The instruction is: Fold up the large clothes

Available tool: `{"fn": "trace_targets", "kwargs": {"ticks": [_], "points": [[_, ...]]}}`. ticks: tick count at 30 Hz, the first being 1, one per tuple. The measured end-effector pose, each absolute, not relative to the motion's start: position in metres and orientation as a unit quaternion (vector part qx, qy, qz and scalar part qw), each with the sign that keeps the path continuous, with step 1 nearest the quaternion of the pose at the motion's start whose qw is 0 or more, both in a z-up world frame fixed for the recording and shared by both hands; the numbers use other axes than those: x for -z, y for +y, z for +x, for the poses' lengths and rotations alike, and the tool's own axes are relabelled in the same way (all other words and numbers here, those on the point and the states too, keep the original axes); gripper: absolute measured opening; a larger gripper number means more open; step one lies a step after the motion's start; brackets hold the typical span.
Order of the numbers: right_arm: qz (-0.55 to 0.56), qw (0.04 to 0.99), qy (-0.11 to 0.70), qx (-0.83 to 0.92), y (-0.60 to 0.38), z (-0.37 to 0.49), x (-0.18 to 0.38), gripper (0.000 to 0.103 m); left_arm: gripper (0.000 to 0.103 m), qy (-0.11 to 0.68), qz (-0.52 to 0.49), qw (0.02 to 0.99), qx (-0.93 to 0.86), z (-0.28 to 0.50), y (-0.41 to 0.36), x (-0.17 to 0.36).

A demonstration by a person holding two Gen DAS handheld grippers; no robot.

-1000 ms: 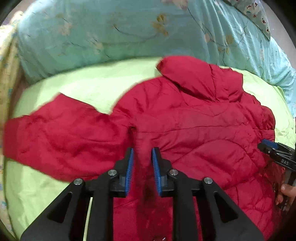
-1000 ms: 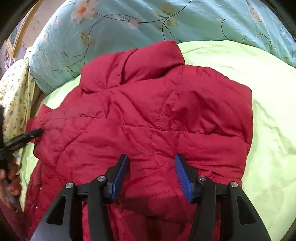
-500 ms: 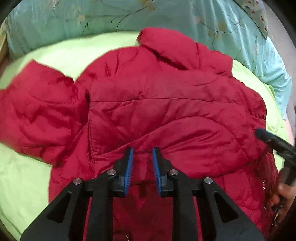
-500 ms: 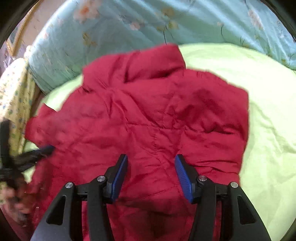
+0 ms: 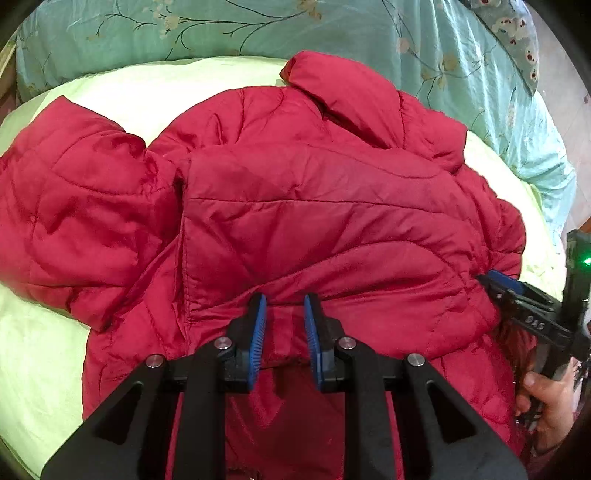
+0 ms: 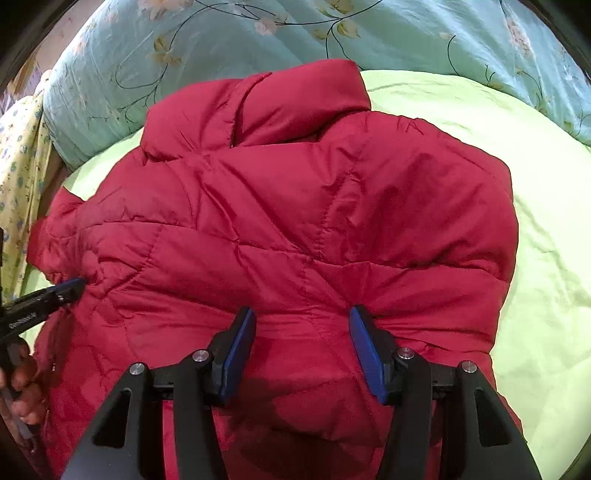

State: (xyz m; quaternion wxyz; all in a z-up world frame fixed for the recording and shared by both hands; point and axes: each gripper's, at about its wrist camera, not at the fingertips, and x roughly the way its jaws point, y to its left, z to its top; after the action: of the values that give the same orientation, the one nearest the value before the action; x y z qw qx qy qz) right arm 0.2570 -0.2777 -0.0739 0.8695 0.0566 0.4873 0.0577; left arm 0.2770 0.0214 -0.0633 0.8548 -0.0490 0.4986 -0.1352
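Note:
A red quilted puffer jacket (image 5: 314,206) lies on a light green bed sheet (image 5: 33,354), collar toward the pillows; it also shows in the right wrist view (image 6: 295,229). Its lower part is folded up over the body. My left gripper (image 5: 283,308) is shut on the folded edge of the jacket. One sleeve (image 5: 74,214) lies bunched at the left. My right gripper (image 6: 301,321) stands open, its jaws around the jacket's folded edge without closing. Each gripper shows at the edge of the other's view.
A teal floral quilt (image 5: 332,33) runs along the far side of the bed, also in the right wrist view (image 6: 258,33). A yellow floral cloth (image 6: 18,177) hangs at the left. Bare green sheet (image 6: 546,258) lies to the right of the jacket.
The left gripper has carried the jacket's lower edge up over the body and swung right, and the sleeve has bunched at the left. The right gripper stays open over the hem.

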Motion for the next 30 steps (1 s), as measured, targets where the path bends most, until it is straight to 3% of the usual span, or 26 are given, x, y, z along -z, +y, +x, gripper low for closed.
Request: {"fn": "trace_targets", "kwargs": {"ticks": [14, 26, 30], "points": [[0.080, 0.877, 0.470, -0.064, -0.277, 0.242, 0.057, 0.056, 0.019, 0.468, -0.117, 0.867, 0.123, 0.245, 0.084, 0.029], [0.097, 0.882, 0.449, -0.103, -0.279, 0.197, 0.022, 0.057, 0.019, 0.464, -0.158, 0.867, 0.088, 0.233, 0.130, 0.033], [0.100, 0.881, 0.450, -0.109, -0.276, 0.195, 0.022, 0.059, 0.031, 0.465, -0.169, 0.866, 0.078, 0.231, 0.142, 0.037]]}}
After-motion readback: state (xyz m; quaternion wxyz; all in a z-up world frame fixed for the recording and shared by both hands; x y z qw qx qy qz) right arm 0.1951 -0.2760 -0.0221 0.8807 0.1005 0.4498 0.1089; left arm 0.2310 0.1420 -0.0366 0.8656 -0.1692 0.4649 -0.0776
